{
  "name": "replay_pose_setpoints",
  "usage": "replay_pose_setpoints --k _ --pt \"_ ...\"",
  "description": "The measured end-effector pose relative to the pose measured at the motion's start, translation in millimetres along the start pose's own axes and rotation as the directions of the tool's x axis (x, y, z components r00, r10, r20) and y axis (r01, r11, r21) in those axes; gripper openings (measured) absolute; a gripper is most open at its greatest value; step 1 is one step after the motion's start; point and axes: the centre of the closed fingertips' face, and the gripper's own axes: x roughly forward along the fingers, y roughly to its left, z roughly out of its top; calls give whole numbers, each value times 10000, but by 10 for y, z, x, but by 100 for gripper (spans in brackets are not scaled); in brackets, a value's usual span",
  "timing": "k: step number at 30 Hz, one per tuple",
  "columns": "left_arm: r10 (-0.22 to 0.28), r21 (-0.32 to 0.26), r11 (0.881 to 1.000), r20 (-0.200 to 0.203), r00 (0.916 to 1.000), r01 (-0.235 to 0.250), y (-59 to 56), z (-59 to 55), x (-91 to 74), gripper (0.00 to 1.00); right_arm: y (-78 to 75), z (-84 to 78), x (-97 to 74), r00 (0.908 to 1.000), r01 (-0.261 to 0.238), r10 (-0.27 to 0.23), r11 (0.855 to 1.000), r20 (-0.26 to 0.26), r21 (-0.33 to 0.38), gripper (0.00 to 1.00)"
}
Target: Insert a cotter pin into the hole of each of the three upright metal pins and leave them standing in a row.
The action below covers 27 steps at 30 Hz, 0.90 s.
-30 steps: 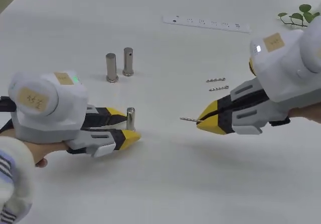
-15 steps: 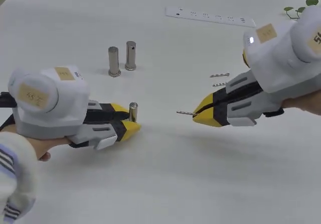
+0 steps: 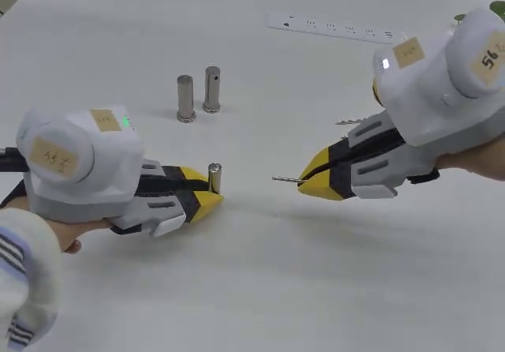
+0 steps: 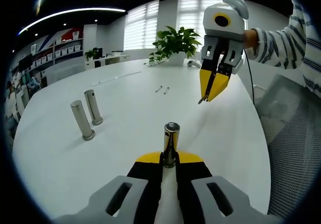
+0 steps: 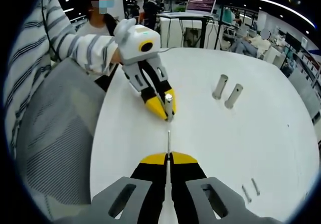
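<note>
My left gripper (image 3: pixel 215 192) is shut on an upright metal pin (image 3: pixel 215 177) that stands on the white table; in the left gripper view this pin (image 4: pixel 171 139) rises between the yellow jaw tips. My right gripper (image 3: pixel 304 185) is shut on a thin cotter pin (image 3: pixel 285 180), held level and pointing left at the held pin, a short gap away. In the right gripper view the cotter pin (image 5: pixel 168 141) lines up toward the pin (image 5: pixel 169 105). Two more upright metal pins (image 3: pixel 185 98) (image 3: pixel 212 89) stand side by side farther back.
Two spare cotter pins (image 4: pixel 162 89) lie on the table behind my right gripper. A white power strip (image 3: pixel 339 28) lies along the far edge, and a potted plant (image 4: pixel 175 43) stands beyond it. A person's striped sleeve (image 5: pixel 60 38) holds the left gripper.
My right gripper has moved left with the cotter pin, narrowing the gap to the held metal pin. The left gripper has stayed shut on its pin.
</note>
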Motion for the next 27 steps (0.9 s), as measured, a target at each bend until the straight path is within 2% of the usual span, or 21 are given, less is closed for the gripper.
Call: replay_pose_setpoints --k 7,11,27 --pt "-71 176 9998 27 10000 71 -1 -1 4 7 -6 78 48 9999 -124 124 9999 67 -48 3" --pt "-46 -12 10000 190 9998 46 4 -2 2 7 1 98 96 9998 -191 191 9998 25 -11 3" --pt "-186 79 9998 369 9991 183 -20 -5 -8 7 19 196 273 9989 -453 452 9990 -153 -35 3"
